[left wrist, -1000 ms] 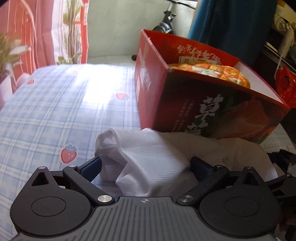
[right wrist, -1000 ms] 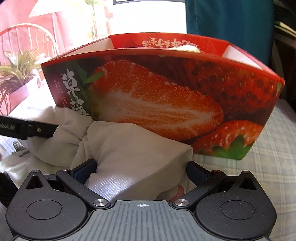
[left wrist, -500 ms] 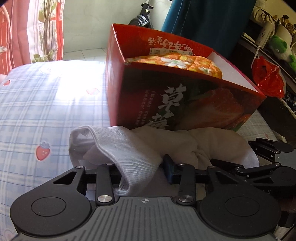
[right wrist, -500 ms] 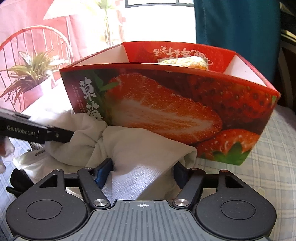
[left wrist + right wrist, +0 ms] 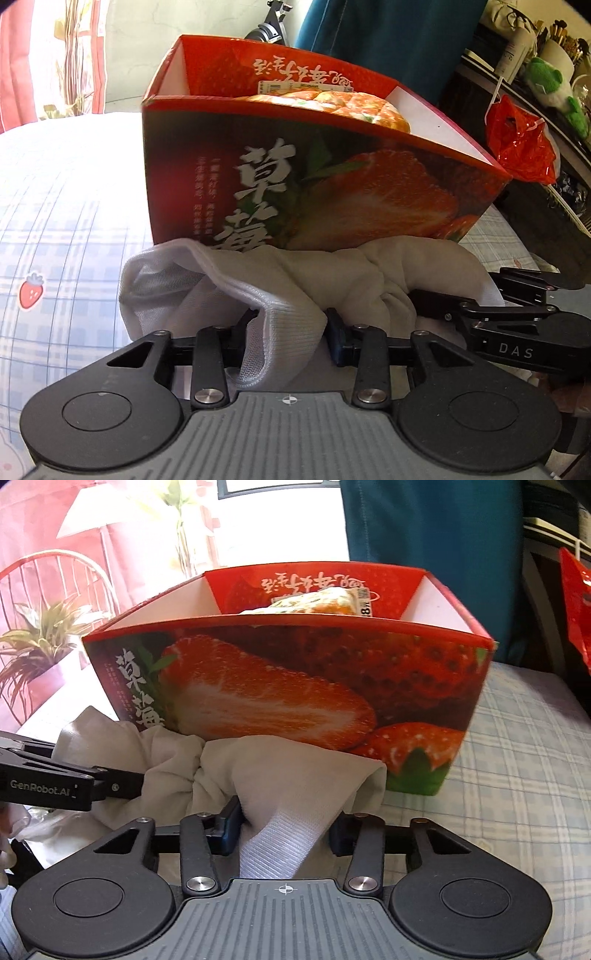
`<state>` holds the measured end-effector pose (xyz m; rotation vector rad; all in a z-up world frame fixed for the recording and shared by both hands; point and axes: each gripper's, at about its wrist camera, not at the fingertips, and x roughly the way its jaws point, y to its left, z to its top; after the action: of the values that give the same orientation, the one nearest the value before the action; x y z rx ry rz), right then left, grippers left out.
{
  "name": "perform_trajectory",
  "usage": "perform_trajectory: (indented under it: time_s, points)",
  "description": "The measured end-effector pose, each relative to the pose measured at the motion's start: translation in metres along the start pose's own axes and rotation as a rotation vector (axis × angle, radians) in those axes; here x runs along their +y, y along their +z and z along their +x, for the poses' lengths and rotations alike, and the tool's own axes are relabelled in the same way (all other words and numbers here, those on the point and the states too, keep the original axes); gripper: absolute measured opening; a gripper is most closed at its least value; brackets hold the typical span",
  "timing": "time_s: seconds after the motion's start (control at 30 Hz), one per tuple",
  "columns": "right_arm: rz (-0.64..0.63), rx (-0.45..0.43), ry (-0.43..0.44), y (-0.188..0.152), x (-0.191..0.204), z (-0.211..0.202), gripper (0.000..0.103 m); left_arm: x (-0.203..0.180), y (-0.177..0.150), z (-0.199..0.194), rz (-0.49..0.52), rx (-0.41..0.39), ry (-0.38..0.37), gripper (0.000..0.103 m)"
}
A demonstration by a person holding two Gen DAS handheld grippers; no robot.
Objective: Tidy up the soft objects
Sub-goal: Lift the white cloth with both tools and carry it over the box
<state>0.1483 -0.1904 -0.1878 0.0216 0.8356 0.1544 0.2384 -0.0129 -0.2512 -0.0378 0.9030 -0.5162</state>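
Since both tools pinch one bunched garment: the risks below are judgements from how things lie now.

Snag risk: the crumpled off-white knit cloth (image 5: 332, 273) lies pressed against the front wall of the red strawberry-printed cardboard box (image 5: 332, 177); lifted too low, it could catch under the rim or shove the light box across the blue-checked bed sheet (image 5: 66, 221).

Slip risk: each grip takes only a fold near an end, so the loose middle may sag, drag on the wall, or pull free of one side.

Space risk: an orange floral padded item (image 5: 332, 103) already fills part of the box, so the cloth may heap above the rim and spill out.

Left hand-held gripper (image 5: 291, 328): narrowed to a small gap, pinching a ribbed white edge of the cloth.

Right hand-held gripper (image 5: 286, 830): drawn in likewise, clamping a ribbed white fold at the cloth's other end; its fingers (image 5: 436, 299) show from the left wrist view, buried in the fabric.

Cloth position: on the bed, outside the box, touching its front wall.
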Motion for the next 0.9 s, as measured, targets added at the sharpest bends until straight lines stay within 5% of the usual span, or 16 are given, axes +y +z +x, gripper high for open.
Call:
perform_trajectory:
  time_s: [0.2,0.9]
  points:
    - [0.016,-0.025,0.019,0.003,-0.006,-0.013,0.028,-0.004,0.002,-0.017,0.01,-0.041,-0.002,0.022]
    - [0.006,-0.183,0.025,0.031,0.002,-0.079,0.027,-0.034,0.021,-0.093,0.072,-0.228,-0.002,0.022]
